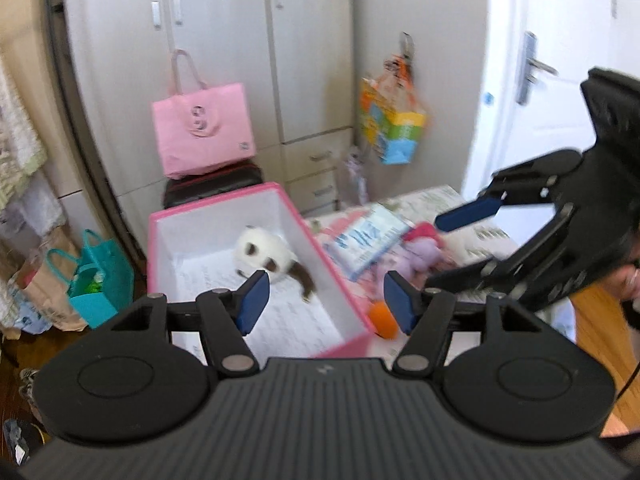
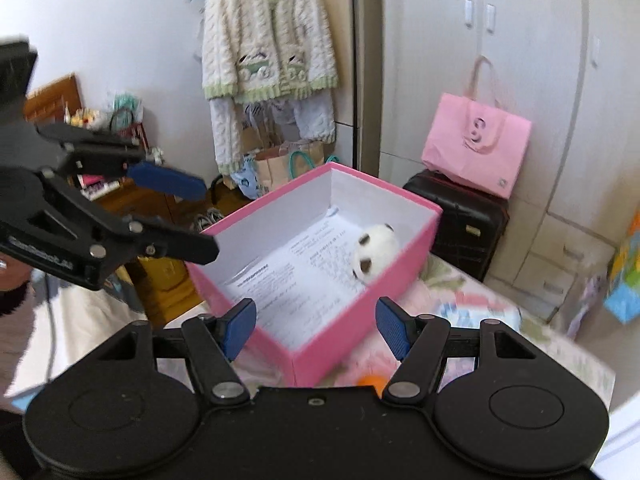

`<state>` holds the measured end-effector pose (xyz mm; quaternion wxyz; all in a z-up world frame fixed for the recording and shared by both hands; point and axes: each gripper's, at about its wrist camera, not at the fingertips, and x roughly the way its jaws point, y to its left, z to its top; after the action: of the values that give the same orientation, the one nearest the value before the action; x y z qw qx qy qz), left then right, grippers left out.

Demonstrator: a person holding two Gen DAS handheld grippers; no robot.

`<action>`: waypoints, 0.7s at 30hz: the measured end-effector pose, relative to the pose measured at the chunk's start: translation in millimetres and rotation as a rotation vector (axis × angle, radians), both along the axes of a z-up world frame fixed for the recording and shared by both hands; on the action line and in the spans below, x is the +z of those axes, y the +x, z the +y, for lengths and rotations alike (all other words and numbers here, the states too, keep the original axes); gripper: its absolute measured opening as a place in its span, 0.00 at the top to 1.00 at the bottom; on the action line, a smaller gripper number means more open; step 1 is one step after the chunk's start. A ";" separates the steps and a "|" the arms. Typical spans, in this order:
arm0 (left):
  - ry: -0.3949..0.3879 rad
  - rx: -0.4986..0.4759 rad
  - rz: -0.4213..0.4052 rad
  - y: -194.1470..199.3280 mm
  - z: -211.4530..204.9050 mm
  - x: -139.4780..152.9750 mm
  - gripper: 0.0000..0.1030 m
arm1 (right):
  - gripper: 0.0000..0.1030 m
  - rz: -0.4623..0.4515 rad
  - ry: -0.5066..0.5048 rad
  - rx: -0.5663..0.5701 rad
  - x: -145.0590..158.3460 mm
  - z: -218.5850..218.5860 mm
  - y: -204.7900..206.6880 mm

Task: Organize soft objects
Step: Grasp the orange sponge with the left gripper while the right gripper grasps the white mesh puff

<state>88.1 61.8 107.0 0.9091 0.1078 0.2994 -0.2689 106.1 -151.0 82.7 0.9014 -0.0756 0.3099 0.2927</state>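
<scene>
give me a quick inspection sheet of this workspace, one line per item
surface: patterned cloth covers the top where the box stands.
job's things: pink box open, printed paper lining its floor, white and brown plush inside; purple plush and an orange toy lie outside beside it.
clutter: blue and white packet next to the box.
grippers: left gripper open and holding nothing; right gripper open and holding nothing.
cables: thin dark cable at the right edge of the left wrist view.
surroundings: pink bag on a black suitcase, grey wardrobe, knit cardigan hanging, teal bag on the floor.
</scene>
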 end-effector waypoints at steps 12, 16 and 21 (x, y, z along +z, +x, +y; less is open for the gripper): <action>0.084 -0.100 -0.057 -34.0 -67.8 -58.7 0.39 | 0.31 -0.041 0.054 -0.188 -24.6 -91.4 -60.8; 0.106 -0.094 -0.070 -37.6 -90.4 -80.5 0.39 | 0.31 -0.052 0.082 -0.233 -41.7 -113.2 -60.4; 0.143 -0.035 -0.109 -35.3 -117.4 -107.0 0.39 | 0.31 -0.091 0.095 -0.306 -69.3 -137.1 -48.4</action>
<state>52.8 -55.6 0.0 0.9091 0.1923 0.2660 -0.2564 57.8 -288.1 13.4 0.9511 0.0023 0.2626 0.1626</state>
